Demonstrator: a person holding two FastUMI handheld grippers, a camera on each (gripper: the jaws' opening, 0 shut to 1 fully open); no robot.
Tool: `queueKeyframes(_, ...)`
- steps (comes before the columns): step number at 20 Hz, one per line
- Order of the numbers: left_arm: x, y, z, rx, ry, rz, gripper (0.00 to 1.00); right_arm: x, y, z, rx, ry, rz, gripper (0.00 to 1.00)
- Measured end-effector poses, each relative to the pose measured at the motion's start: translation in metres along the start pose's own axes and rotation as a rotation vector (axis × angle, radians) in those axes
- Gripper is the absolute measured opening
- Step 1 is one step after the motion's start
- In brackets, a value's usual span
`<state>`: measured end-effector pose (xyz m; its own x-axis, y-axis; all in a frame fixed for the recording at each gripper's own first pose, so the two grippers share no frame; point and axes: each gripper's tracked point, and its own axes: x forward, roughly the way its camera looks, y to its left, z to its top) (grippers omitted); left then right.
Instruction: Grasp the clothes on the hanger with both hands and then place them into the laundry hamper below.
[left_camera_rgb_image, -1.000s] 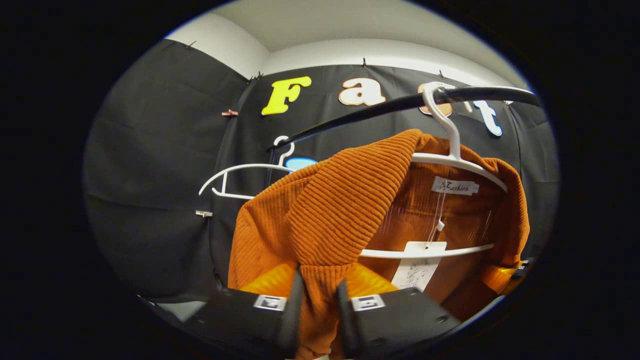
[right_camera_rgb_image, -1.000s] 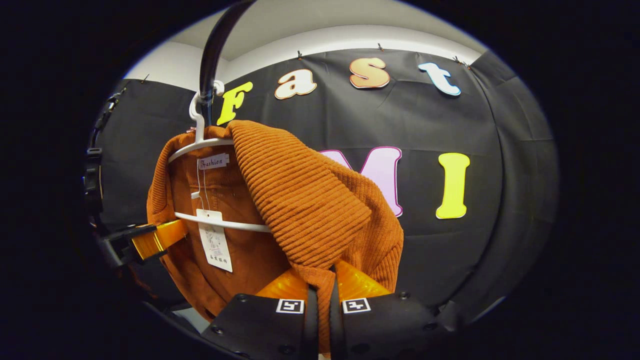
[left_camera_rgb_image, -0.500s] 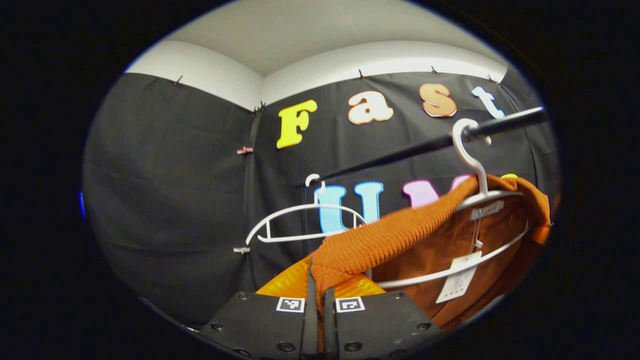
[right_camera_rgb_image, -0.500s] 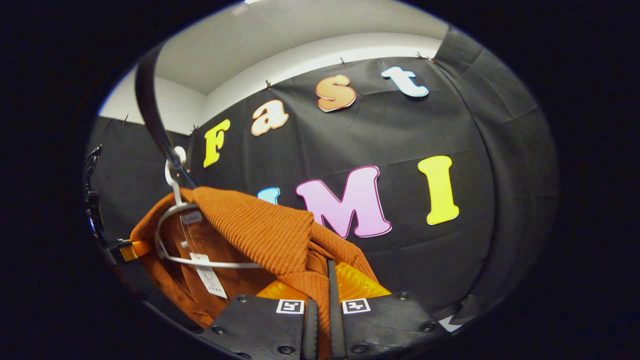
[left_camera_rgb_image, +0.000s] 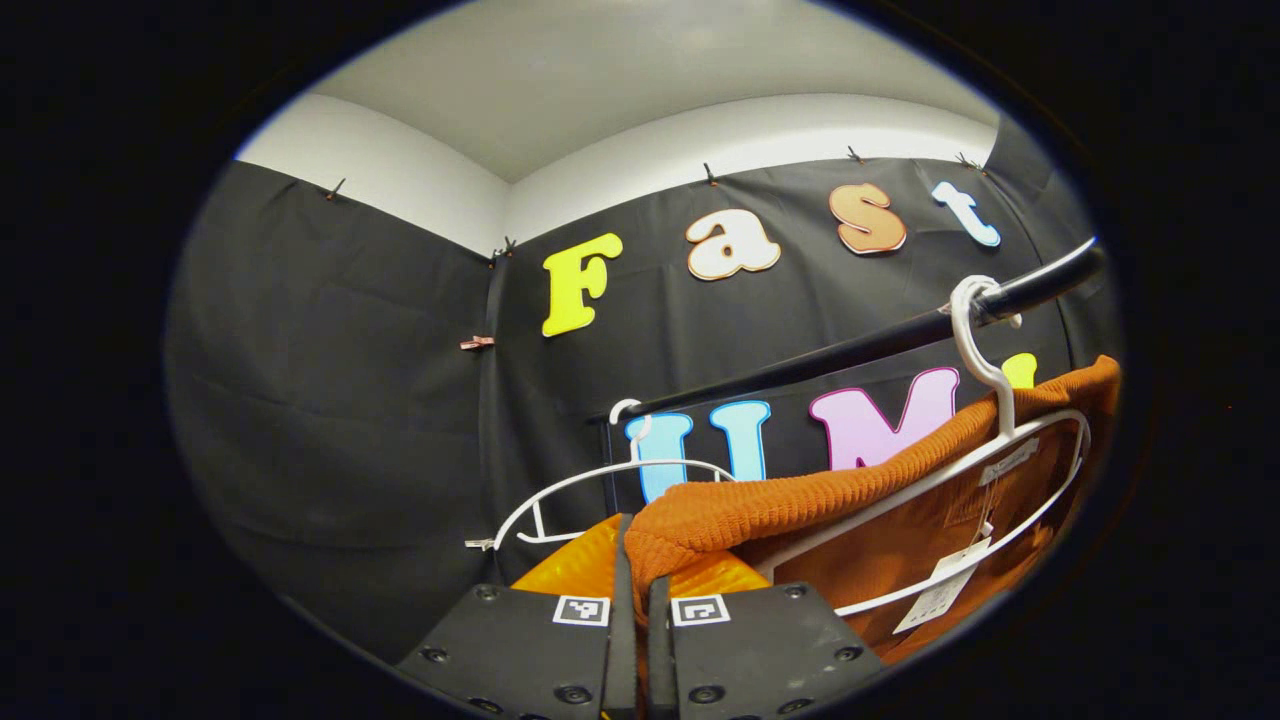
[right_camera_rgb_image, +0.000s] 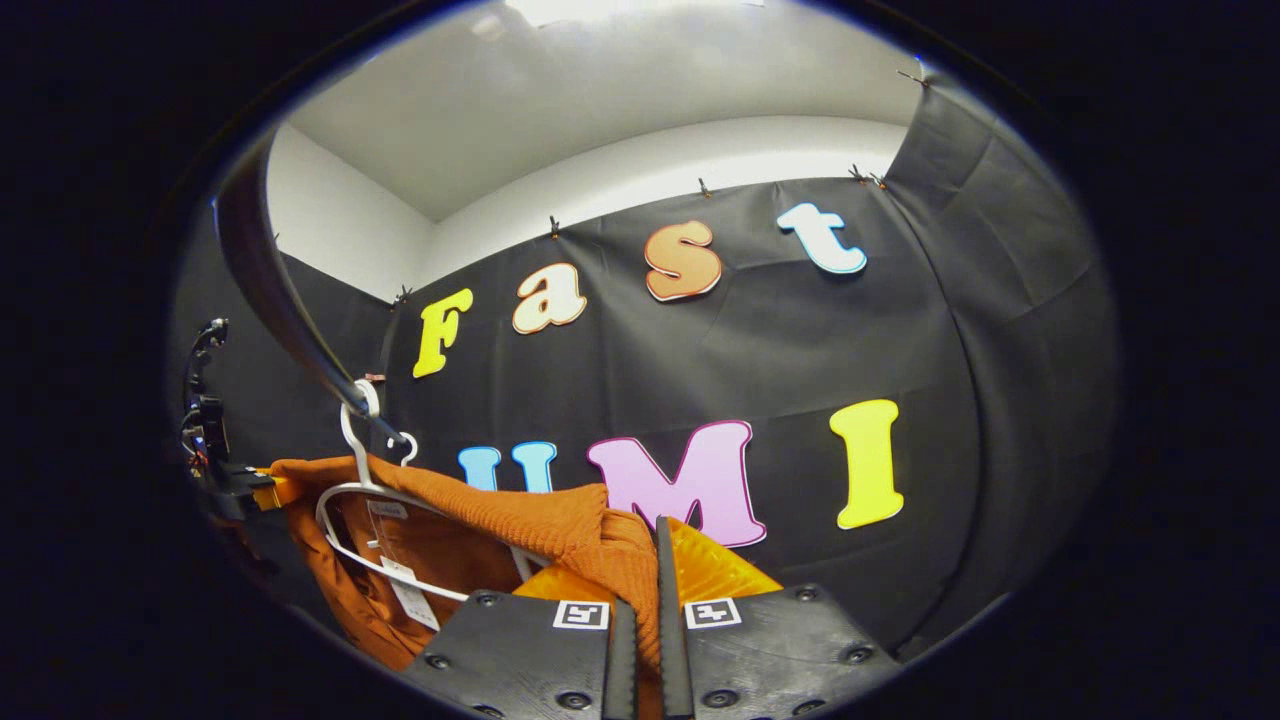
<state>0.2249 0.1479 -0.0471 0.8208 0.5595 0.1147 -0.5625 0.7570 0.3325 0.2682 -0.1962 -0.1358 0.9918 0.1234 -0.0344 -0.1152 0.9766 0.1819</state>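
An orange ribbed garment (left_camera_rgb_image: 800, 500) hangs on a white hanger (left_camera_rgb_image: 1040, 430), whose hook sits on a black rail (left_camera_rgb_image: 870, 345). My left gripper (left_camera_rgb_image: 637, 560) is shut on a fold of the garment's shoulder, and the cloth runs taut from it up to the hanger. In the right gripper view the garment (right_camera_rgb_image: 480, 510) stretches from the hanger (right_camera_rgb_image: 345, 500) to my right gripper (right_camera_rgb_image: 640, 585), which is shut on the other shoulder. The left gripper (right_camera_rgb_image: 255, 487) shows small at the far left edge. A paper tag (left_camera_rgb_image: 940, 600) dangles inside the collar.
A second, bare white hanger (left_camera_rgb_image: 600, 480) hangs farther along the rail (right_camera_rgb_image: 270, 300). Black cloth walls close in the booth behind and to both sides, with a white wall and ceiling above.
My left gripper has shut on the cloth. Both grippers have drawn away from the hanger with the shoulders, so the garment is pulled taut and the hanger sits smaller and tilted.
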Motion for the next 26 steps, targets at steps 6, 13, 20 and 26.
queueKeyframes(6, 0.023, -0.008, -0.026, 0.080, 0.013, -0.122, 0.08, 0.033, -0.009, -0.035, 0.105, 0.077, 0.031, 0.13)
queueKeyframes(13, 0.031, -0.024, -0.050, -0.332, 0.175, -0.432, 0.08, 0.051, -0.013, -0.059, 0.689, 0.111, 0.190, 0.13)
queueKeyframes(20, 0.042, -0.033, -0.048, -0.729, 0.347, -0.736, 0.08, 0.084, -0.001, -0.098, 1.085, 0.293, 0.382, 0.13)
queueKeyframes(26, 0.079, -0.042, -0.110, -0.816, 0.534, -0.766, 0.08, 0.106, 0.015, -0.174, 1.088, 0.498, 0.369, 0.13)
